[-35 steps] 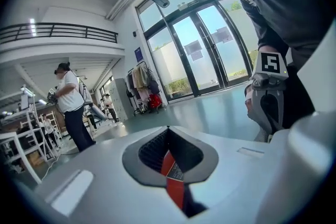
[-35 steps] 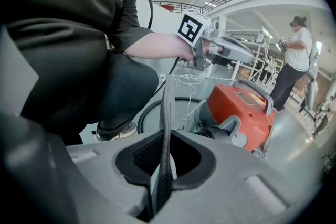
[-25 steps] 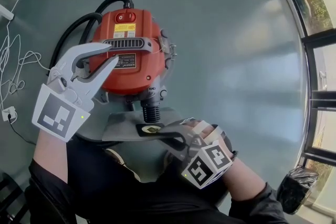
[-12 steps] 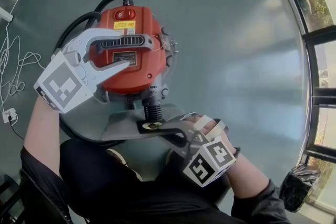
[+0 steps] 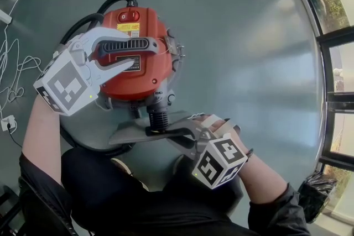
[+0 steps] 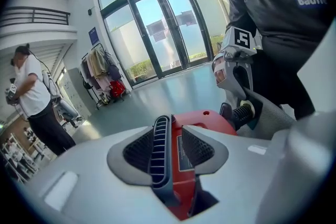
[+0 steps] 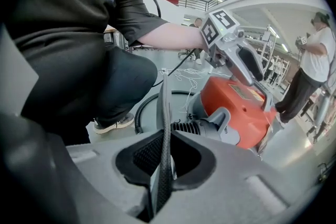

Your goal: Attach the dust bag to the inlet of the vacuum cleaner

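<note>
1. The vacuum cleaner [image 5: 135, 72], red-bodied, stands on the floor [image 5: 238, 36] in front of the person. The left tongs [image 6: 168, 152] straddle its grey ribbed handle [image 5: 128, 45]. Their jaws have just been closing, and a sliver of gap beside one pad suggests they are not yet biting.
2. The dust bag [image 5: 130, 132] is a flat grey sheet lying crosswise just below the machine. Its thin edge is pinched tight in the right tongs [image 7: 164, 162].
3. The inlet [image 5: 157, 118], a short black ribbed spout, points out of the body straight at the bag. I'd judge the push must run back along that axis, and the right hand is the nearer.
4. The bag's opening meets the spout's tip; whether it has already slipped on I cannot quite tell.
</note>
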The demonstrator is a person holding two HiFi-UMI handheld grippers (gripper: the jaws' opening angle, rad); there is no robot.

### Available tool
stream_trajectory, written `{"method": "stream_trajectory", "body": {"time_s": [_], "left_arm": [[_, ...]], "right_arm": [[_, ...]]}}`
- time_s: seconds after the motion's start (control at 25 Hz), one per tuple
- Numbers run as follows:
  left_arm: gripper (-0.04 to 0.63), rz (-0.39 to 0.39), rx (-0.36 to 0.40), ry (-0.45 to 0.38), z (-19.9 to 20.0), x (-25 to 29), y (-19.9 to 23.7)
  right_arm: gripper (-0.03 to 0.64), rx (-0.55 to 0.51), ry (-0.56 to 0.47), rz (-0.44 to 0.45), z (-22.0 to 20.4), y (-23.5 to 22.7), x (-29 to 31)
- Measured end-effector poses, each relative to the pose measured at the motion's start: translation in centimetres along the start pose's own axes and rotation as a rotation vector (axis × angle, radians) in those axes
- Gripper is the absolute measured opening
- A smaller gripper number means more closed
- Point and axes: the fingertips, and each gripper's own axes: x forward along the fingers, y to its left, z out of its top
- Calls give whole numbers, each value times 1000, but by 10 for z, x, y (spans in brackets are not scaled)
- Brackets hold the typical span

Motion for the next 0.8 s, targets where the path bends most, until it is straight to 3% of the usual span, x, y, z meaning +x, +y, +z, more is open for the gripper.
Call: {"method": "stream_trajectory", "body": {"time_s": [0.12, 0.4, 0.68, 0.8], "left_arm": [[229, -13, 4, -3, 3, 0, 2], [247, -62, 33, 21, 2, 10, -5], [129, 13, 44, 5, 3, 10, 6], [129, 9, 42, -4, 3, 10, 7]], "right_arm": [[20, 5, -2, 15, 0, -3, 1], [23, 4, 4, 32, 1, -7, 2], [26, 44, 1, 0, 6, -10, 5], [28, 58, -5, -2, 1, -11, 7]]}}
